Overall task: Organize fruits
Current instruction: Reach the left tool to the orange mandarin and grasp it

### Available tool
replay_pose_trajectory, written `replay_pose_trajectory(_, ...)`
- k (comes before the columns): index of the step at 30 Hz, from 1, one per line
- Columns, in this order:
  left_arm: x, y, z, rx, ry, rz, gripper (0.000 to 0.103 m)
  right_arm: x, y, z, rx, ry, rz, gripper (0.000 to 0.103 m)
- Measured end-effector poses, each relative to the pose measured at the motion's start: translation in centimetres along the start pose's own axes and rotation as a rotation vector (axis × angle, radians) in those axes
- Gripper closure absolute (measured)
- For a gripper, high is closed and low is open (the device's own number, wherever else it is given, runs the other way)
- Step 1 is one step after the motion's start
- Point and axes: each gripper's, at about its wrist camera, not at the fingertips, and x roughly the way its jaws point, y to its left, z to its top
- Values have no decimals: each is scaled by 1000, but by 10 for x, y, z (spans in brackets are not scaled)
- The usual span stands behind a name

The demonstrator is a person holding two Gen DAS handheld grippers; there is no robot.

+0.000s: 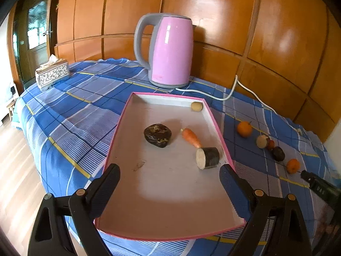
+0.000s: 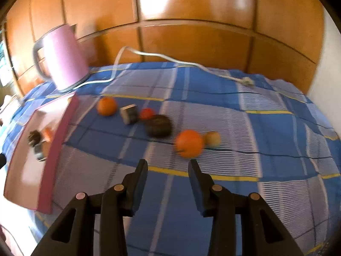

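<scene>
- Fruit still loose on the checked cloth (image 2: 213, 98), right of the pink-rimmed tray (image 1: 215, 119): two oranges, a small red fruit (image 2: 146, 113), a dark round fruit (image 2: 158, 125), a cut cylinder piece (image 2: 129, 113), a pale round piece (image 2: 213, 138).
- Tray holds a dark lump (image 1: 158, 135), a carrot (image 1: 191, 137), a cut dark-skinned cylinder (image 1: 207, 157) and a pale disc (image 1: 196, 106) in the far corner.
- Right gripper (image 2: 168, 165): jaws partly apart, empty, just short of the near orange (image 2: 189, 143). View blurred.
- Judgement: widen the jaws before closing; centre the orange between the pads, squeeze gently so it does not roll into the pale piece.
- Left gripper (image 1: 170, 170): wide, empty, over the tray's near end.
- Writing: none readable; kettle (image 1: 168, 51) mark too small.
</scene>
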Motion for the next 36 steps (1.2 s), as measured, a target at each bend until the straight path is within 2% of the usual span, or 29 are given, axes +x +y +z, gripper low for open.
replay_pose_trajectory(9,1,-8,-2,21,13,-43,8,1,-76,-10,167,-24,-213,63)
replay_pose_trajectory(15,-3,-18,-2,50,5,-79,8,5,-124,-22,276,-9,-326,63)
replay_pose_trajectory(23,-6,-33,2,74,13,-118,8,8,-153,-32,329,-5,-402,63)
replay_pose_trajectory(27,-6,-48,9,118,16,-143,9,12,-160,-38,340,-3,-434,63)
replay_pose_trajectory(32,0,-73,23,174,21,-177,9,16,-168,-43,358,0,-424,62)
replay_pose_trajectory(36,11,-89,37,192,44,-207,17,16,-169,-44,365,-1,-413,61)
